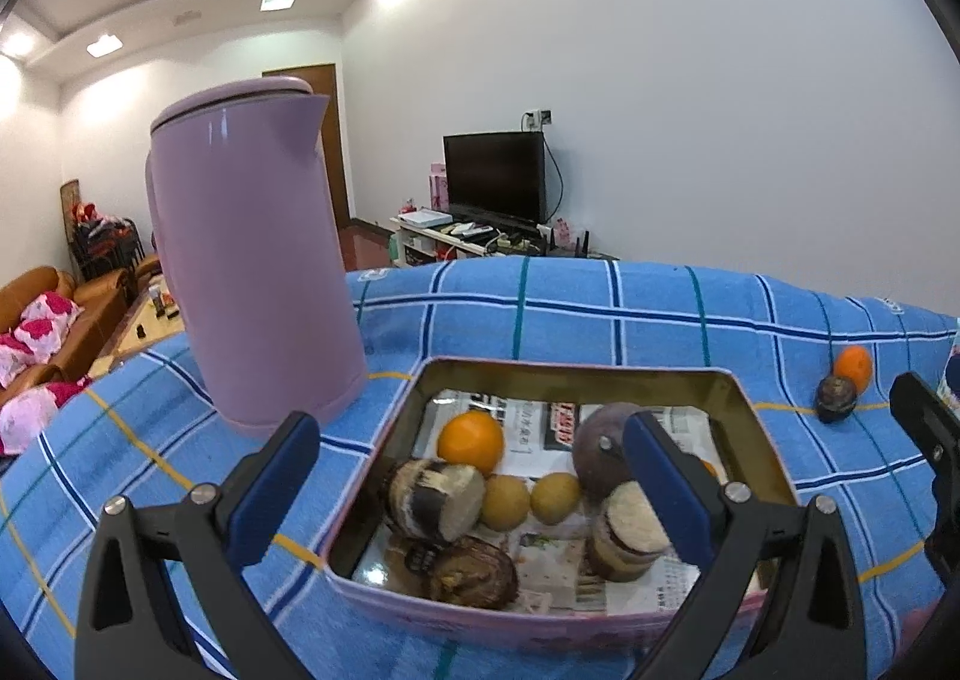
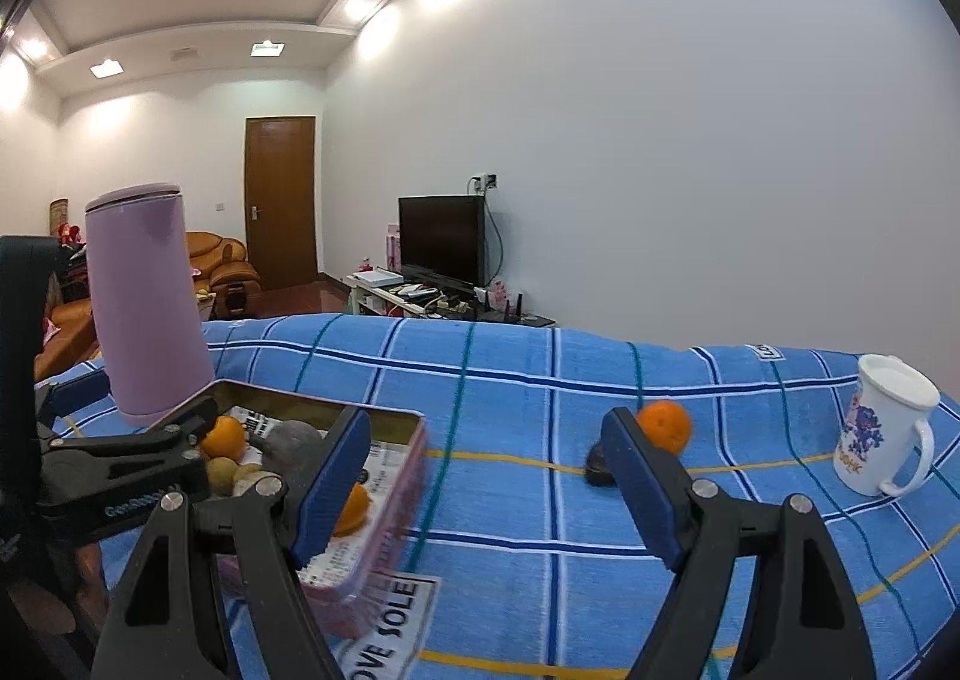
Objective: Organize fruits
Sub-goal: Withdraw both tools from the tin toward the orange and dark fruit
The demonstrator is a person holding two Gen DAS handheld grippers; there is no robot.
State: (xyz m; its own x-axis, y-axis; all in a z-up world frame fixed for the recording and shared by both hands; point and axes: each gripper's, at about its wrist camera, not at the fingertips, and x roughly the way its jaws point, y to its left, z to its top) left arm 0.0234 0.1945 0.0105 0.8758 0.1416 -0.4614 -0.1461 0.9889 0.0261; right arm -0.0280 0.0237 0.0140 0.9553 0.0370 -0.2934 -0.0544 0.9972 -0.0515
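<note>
Tin (image 1: 384,443): 2 oranges (image 1: 471,441), 2 longans (image 1: 506,502).

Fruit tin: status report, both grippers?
Left gripper open above tin. Right gripper open, empty. Orange and dark fruit outside on cloth. Nothing blocking.

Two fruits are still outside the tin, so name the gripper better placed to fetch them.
Right. The right gripper, jaws open, faces the loose round orange and dark purple fruit; the left gripper hovers over the rectangular metal tin.
</note>
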